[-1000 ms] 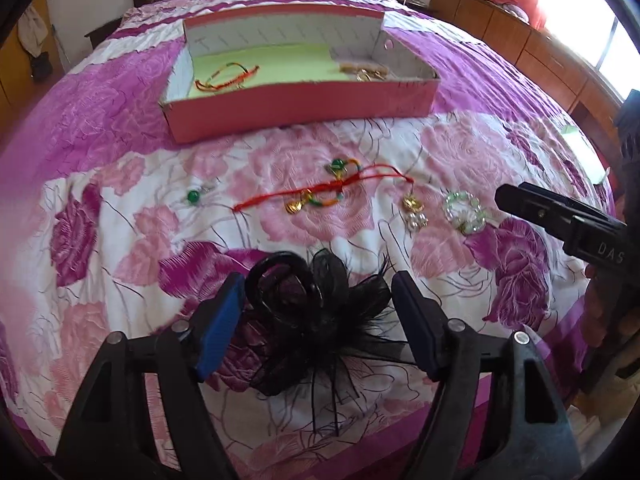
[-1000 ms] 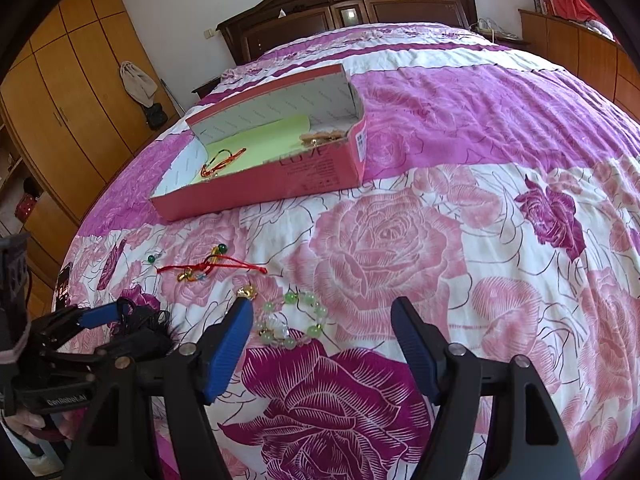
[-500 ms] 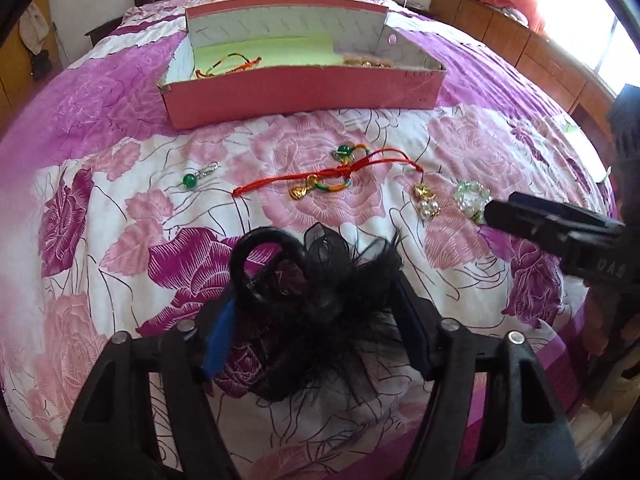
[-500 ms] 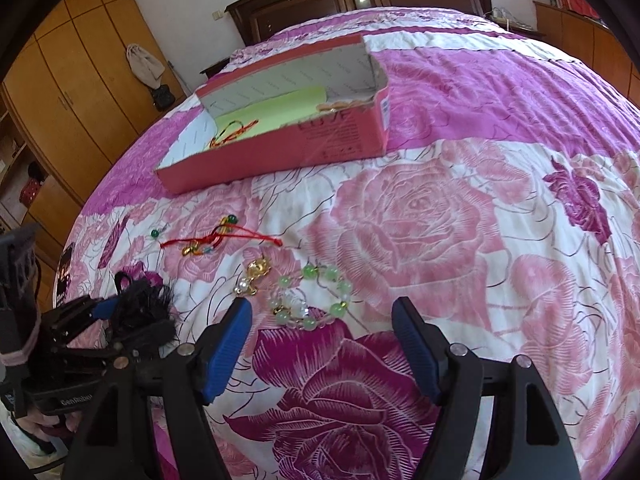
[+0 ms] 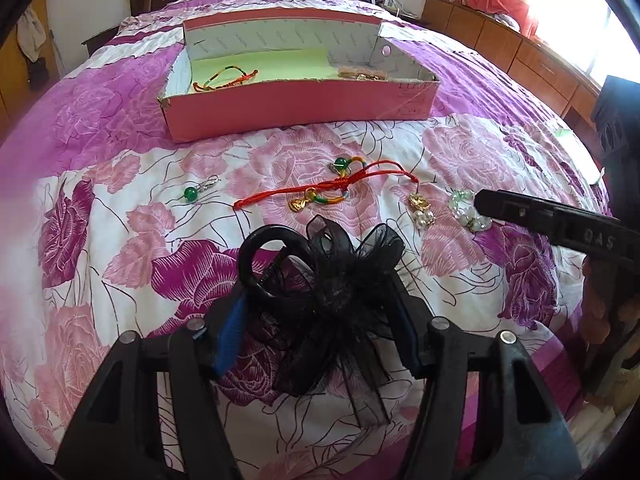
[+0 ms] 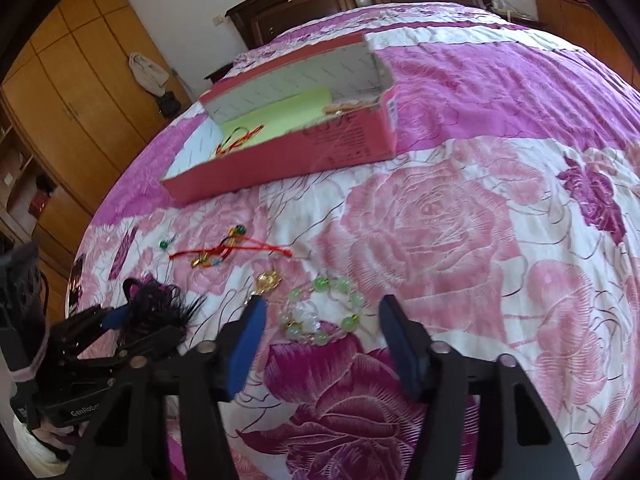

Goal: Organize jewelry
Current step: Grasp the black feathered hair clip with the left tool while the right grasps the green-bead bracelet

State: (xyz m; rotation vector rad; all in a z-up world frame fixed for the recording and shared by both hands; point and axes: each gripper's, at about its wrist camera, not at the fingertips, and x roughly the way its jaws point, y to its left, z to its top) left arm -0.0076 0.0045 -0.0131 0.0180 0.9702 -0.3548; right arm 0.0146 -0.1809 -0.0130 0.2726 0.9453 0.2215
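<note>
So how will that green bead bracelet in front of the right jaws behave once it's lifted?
The green bead bracelet is strung, so it will probably droop limp. Its round, glassy-looking beads may slip between the right gripper's open jaws. It looks light.

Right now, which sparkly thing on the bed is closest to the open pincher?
The green bead bracelet: it lies right between the open right gripper's fingers, while the gold charm and red cord lie farther off.

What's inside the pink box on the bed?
Inside the pink box lies a green sheet with a colourful braided bracelet on it, and something gold and beige at the right end. The front wall hides its lower part.
</note>
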